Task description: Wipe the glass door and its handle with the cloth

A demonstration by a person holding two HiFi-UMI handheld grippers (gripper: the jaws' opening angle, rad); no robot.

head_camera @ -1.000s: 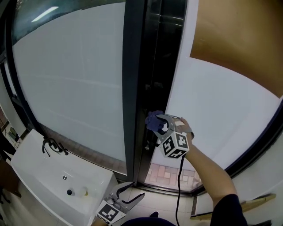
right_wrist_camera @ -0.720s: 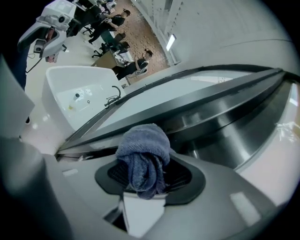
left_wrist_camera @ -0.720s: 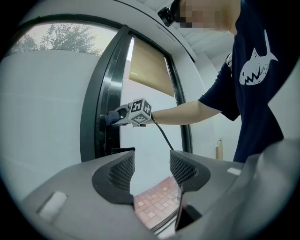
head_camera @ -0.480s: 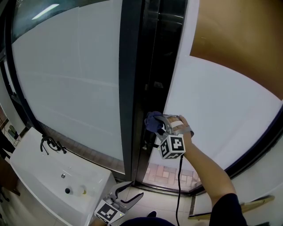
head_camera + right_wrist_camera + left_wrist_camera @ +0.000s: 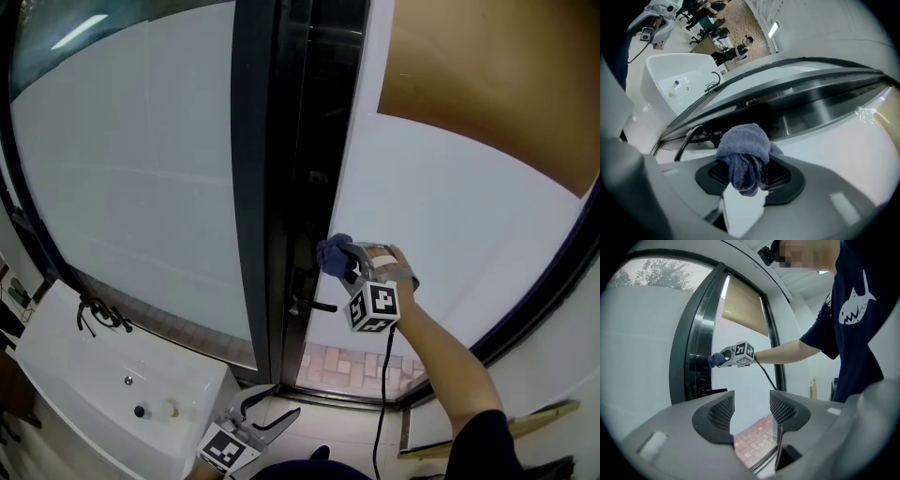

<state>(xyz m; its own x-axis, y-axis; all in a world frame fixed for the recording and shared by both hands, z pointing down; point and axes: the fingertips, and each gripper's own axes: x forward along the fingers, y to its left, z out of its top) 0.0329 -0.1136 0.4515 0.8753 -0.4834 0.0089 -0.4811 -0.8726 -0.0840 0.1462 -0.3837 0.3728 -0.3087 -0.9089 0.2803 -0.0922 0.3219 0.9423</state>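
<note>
Right gripper (image 5: 343,266) clamped on bunched blue-grey cloth (image 5: 333,253) at edge of frosted glass door (image 5: 441,216) — black lever handle (image 5: 314,304) below, left gripper (image 5: 272,409) parted, empty, near white basin (image 5: 84,375).

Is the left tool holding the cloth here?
No, the left tool is open with nothing between its jaws; the cloth is clamped in the right tool.

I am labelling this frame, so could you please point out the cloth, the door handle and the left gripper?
blue cloth (image 5: 743,149): right gripper view, on the bunched fold clamped between the jaws.
black door handle (image 5: 319,305): head view, on the middle of the lever.
left gripper (image 5: 752,409): left gripper view, midway between its open fingertips.
</note>
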